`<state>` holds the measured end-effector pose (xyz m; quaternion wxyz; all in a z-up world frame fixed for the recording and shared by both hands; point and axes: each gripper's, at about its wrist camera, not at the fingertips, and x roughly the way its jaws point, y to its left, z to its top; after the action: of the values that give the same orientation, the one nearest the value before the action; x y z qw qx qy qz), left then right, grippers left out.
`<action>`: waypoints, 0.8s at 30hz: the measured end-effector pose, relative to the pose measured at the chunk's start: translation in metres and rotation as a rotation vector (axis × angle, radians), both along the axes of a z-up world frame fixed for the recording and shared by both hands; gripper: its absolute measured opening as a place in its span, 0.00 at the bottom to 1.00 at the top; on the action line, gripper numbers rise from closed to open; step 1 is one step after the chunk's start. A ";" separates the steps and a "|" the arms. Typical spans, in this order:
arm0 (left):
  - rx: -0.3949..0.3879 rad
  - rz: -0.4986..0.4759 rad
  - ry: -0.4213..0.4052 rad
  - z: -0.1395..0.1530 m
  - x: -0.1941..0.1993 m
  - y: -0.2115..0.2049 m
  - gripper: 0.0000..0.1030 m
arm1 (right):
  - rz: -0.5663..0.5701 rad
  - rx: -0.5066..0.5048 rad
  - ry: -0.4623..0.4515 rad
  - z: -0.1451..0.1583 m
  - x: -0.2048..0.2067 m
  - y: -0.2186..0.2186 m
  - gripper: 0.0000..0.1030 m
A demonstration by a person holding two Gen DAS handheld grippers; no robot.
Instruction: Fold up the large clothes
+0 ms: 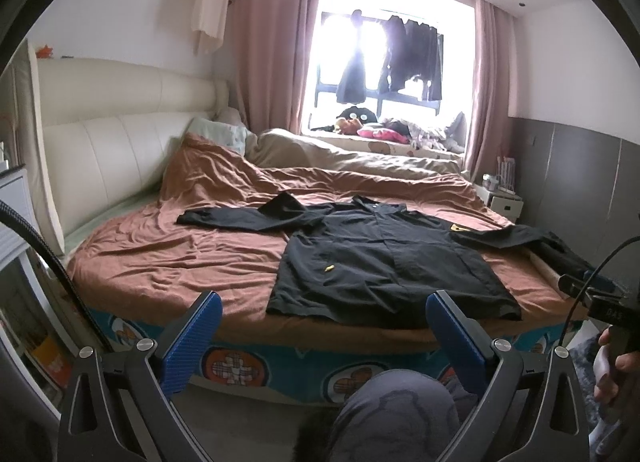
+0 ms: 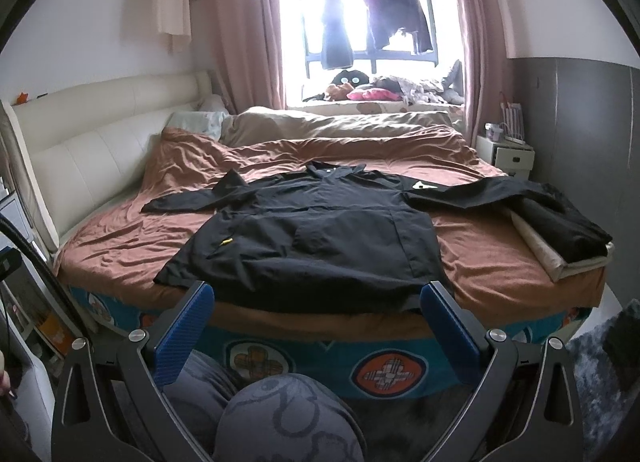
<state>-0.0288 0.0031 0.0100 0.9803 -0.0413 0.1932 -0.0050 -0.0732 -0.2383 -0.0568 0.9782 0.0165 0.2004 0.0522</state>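
Note:
A large black shirt (image 1: pixel 380 258) (image 2: pixel 304 230) lies spread flat on the bed, collar toward the window, both sleeves stretched out sideways. Its hem reaches the bed's near edge. My left gripper (image 1: pixel 324 302) is open and held back from the bed, in front of the hem's left part, with nothing between its blue fingers (image 1: pixel 192 338). My right gripper (image 2: pixel 318 294) is open too, level with the hem's middle, holding nothing. At the right edge of the left wrist view the right gripper's body (image 1: pixel 600 298) shows, held in a hand (image 1: pixel 620 358).
A rust-brown cover (image 2: pixel 120 238) lies over the bed (image 2: pixel 400 374). Dark folded clothes (image 2: pixel 568 222) rest on a pale pad at the bed's right edge. The cream headboard (image 2: pixel 80 150) is left, a white nightstand (image 2: pixel 508 154) back right. A person's knees (image 2: pixel 288 418) are below the grippers.

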 end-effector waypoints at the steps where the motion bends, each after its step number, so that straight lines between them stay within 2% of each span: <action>1: -0.001 -0.002 -0.003 0.000 -0.001 0.000 0.99 | 0.001 0.004 0.000 0.000 0.000 0.000 1.00; 24: -0.009 -0.006 -0.007 0.003 -0.008 -0.004 0.99 | -0.013 0.029 0.001 0.001 -0.010 -0.010 1.00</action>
<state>-0.0363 -0.0012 0.0125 0.9808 -0.0449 0.1896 -0.0089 -0.0833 -0.2486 -0.0561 0.9780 0.0322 0.2000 0.0487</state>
